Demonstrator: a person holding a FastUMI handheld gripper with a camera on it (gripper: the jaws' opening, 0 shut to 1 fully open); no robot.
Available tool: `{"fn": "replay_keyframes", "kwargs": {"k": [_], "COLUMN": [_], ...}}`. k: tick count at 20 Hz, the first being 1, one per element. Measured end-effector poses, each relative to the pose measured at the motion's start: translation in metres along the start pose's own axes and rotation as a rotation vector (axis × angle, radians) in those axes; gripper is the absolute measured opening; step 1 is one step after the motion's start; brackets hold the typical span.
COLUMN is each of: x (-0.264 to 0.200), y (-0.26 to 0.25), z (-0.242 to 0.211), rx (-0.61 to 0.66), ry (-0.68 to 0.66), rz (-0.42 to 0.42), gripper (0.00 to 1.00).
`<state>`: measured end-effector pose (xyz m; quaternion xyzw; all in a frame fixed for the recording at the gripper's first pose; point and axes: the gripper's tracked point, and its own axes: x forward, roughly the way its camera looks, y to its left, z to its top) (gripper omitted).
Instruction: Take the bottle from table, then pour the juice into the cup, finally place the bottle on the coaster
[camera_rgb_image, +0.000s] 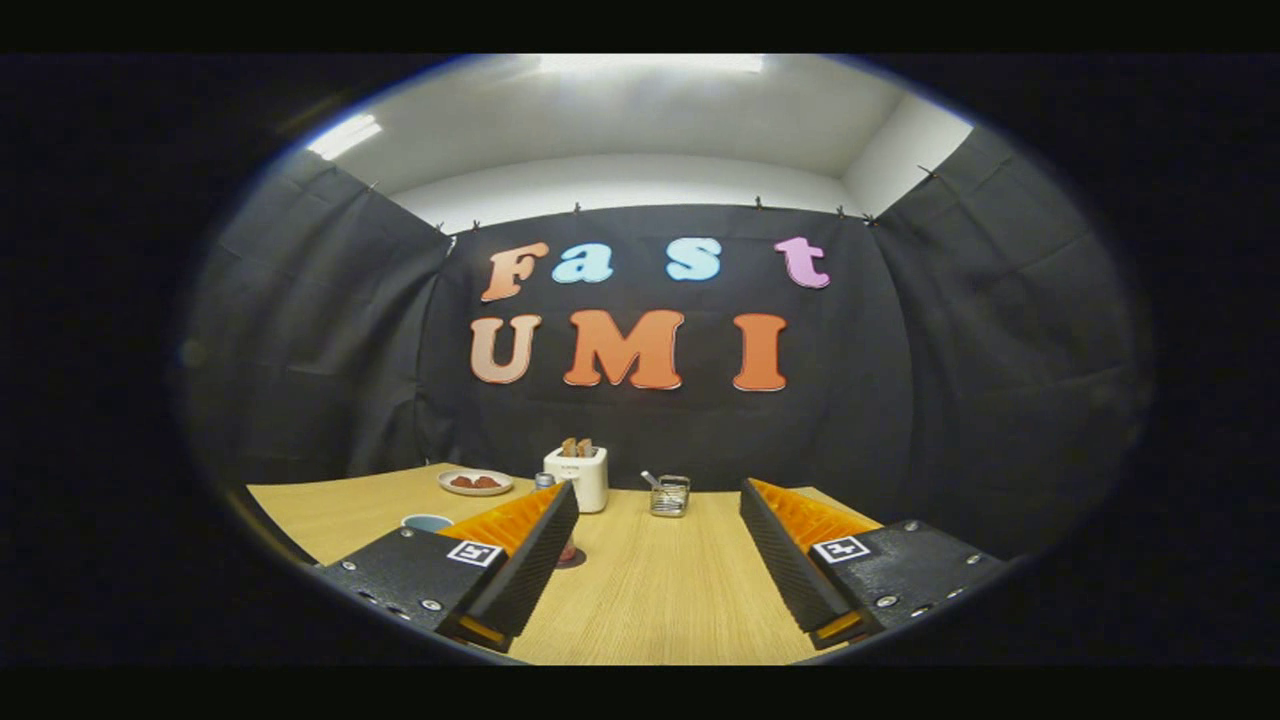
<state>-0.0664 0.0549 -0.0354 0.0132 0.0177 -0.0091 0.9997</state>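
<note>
Bottle upright beyond spread fingers.

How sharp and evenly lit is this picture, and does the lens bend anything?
Gripper view: bright ceiling light glares above; the table is evenly lit; fisheye bulges the walls; the far toaster and plate look soft; the open gripper holds nothing.

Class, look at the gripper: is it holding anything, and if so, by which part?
Nothing is held. The gripper is open, with bare table between its fingers.
</note>
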Motion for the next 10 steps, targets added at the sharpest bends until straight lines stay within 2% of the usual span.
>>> {"fn": "replay_keyframes", "kwargs": {"k": [10], "x": [0.004], "y": [0.014], "z": [0.003], "rx": [-0.028], "ry": [-0.03], "rz": [-0.005], "gripper": [0.97]}}
